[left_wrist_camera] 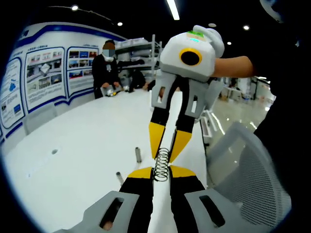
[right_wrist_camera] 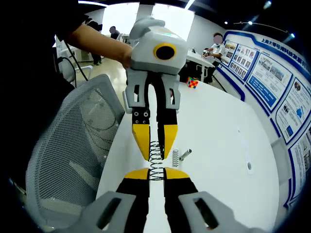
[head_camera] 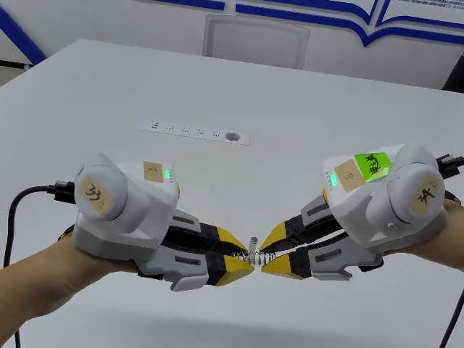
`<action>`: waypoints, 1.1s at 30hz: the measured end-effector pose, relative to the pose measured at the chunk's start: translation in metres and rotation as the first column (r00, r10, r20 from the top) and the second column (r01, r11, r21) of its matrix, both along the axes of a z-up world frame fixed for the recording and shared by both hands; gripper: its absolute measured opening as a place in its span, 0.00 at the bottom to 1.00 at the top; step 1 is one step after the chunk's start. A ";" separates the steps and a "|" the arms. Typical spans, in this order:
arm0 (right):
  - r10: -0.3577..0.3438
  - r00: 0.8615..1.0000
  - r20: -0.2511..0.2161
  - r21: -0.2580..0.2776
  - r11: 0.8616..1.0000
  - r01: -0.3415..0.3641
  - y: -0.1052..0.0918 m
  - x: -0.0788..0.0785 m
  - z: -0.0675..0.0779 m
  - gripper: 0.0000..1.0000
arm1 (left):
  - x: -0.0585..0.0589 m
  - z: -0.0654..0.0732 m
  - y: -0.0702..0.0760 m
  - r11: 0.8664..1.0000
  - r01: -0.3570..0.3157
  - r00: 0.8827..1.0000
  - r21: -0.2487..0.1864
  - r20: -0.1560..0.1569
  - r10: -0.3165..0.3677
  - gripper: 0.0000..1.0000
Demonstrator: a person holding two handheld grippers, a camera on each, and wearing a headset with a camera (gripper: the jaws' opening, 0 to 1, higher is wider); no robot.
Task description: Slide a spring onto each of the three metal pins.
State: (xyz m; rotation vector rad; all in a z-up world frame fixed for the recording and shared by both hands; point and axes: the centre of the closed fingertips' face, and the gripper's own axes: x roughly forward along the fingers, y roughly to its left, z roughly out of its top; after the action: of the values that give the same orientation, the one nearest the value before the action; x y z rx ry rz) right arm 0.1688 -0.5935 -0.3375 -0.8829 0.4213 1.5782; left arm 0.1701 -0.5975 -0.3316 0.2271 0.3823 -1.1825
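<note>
- Table (head_camera: 217,181): white and flat. It carries the pins. A power strip (head_camera: 194,133) lies well beyond the work area.
- Left gripper (head_camera: 246,262): held low over the near edge of the table, tips pointing at the other tool. The jaws are closed onto one end of the spring.
- Right gripper (head_camera: 265,259): it faces the left gripper tip to tip. Its jaws are pinched onto the other end of the same spring, as its own view indicates.
- Pins: one pin (left_wrist_camera: 138,154) stands upright on the table just beside the jaw tips, and a second pin (left_wrist_camera: 119,177) stands near it. In the head view a pin (head_camera: 253,241) rises just behind the spring. Whether any pin already carries a spring cannot be told.
- Spring (head_camera: 256,255): slung roughly level between the two sets of tips, above the table and not yet on a pin.
- Judgement, step in hand: presenting the spring to a pin.
  - One gripper should let go so an open end is free.
  - The other should turn the coil upright, centre its bore over the pin top, then lower it straight.
  - Keep the pinch light, because a hard squeeze would flatten the coils and block the bore.
  - Avoid sideways contact, because the slim pins look liable to topple.
</note>
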 end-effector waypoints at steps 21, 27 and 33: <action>-0.033 0.998 -0.061 0.076 0.996 0.038 -0.002 0.004 0.004 0.12 | -0.003 0.011 0.004 1.000 0.025 0.997 0.007 0.072 -0.026 0.10; -0.033 0.996 -0.088 0.098 0.994 0.041 0.001 0.003 0.009 0.11 | -0.003 0.011 0.007 1.000 0.025 0.996 0.019 0.082 -0.026 0.10; -0.005 0.991 -0.132 0.175 0.984 0.028 0.006 -0.006 0.029 0.11 | -0.003 0.005 0.005 0.994 0.039 0.990 0.097 0.134 -0.052 0.10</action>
State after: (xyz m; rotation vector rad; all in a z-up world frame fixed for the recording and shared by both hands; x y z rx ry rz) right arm 0.1626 -0.5878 -0.3085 -0.6408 0.3735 1.6367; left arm 0.1668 -0.5925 -0.3263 0.3987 0.3147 -1.1881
